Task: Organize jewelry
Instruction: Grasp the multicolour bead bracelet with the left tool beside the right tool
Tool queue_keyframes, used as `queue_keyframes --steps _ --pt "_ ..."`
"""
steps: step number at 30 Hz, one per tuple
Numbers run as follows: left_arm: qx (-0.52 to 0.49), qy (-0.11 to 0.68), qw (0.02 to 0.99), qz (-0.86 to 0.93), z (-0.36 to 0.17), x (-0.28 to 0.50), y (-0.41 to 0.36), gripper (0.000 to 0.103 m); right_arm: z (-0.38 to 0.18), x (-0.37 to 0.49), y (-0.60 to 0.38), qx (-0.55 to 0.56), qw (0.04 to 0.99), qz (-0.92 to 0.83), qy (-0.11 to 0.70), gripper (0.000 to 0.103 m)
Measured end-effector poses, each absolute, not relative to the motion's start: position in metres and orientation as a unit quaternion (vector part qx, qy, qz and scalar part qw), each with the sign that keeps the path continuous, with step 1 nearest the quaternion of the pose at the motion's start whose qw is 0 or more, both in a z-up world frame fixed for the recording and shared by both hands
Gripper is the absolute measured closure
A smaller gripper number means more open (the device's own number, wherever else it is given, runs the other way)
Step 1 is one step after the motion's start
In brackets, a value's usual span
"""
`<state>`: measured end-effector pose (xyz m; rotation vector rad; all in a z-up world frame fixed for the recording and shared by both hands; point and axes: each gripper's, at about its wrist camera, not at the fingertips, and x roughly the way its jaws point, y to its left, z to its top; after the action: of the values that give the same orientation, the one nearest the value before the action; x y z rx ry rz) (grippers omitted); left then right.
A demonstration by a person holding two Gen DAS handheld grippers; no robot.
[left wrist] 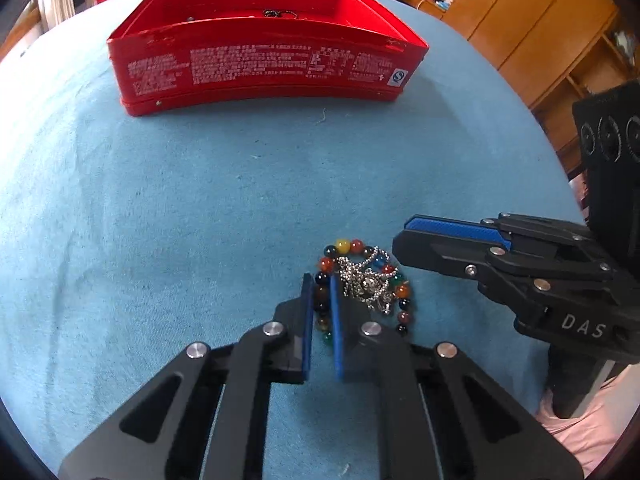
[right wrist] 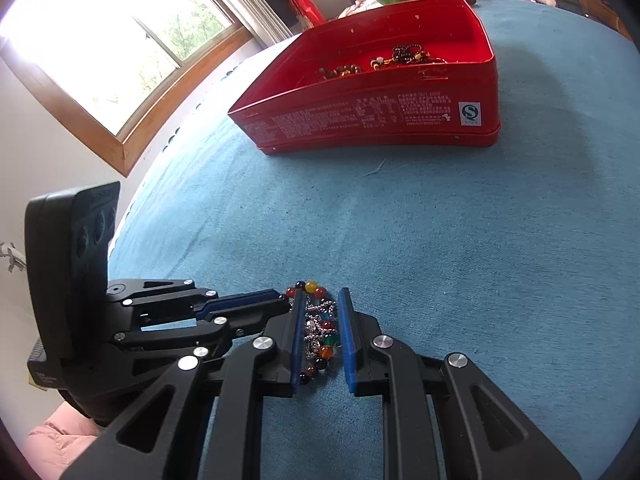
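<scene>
Two grippers meet over one small heap of jewelry on the blue cloth (left wrist: 160, 208). Left gripper (left wrist: 320, 292): jaws drawn in tight, pinching the near-left arc of the multicoloured bead bracelet (left wrist: 362, 248). Silver chain (left wrist: 366, 282) lies tangled across the bracelet's middle. Right gripper (right wrist: 322, 320): jaws parted, straddling the heap, pads not pressing it. Red tin (right wrist: 380, 120) sits well apart, farther back, open-topped, with other beaded pieces (right wrist: 400, 58) inside.
</scene>
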<state>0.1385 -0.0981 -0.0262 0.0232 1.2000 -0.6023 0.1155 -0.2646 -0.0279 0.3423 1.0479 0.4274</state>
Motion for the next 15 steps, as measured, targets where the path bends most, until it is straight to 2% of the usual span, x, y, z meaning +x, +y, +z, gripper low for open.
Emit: queue_keyframes --steps 15 --pt "-0.069 0.447 0.851 -0.268 0.055 0.118 -0.015 0.097 -0.029 0.116 -0.260 0.159 0.828 0.205 0.498 0.086"
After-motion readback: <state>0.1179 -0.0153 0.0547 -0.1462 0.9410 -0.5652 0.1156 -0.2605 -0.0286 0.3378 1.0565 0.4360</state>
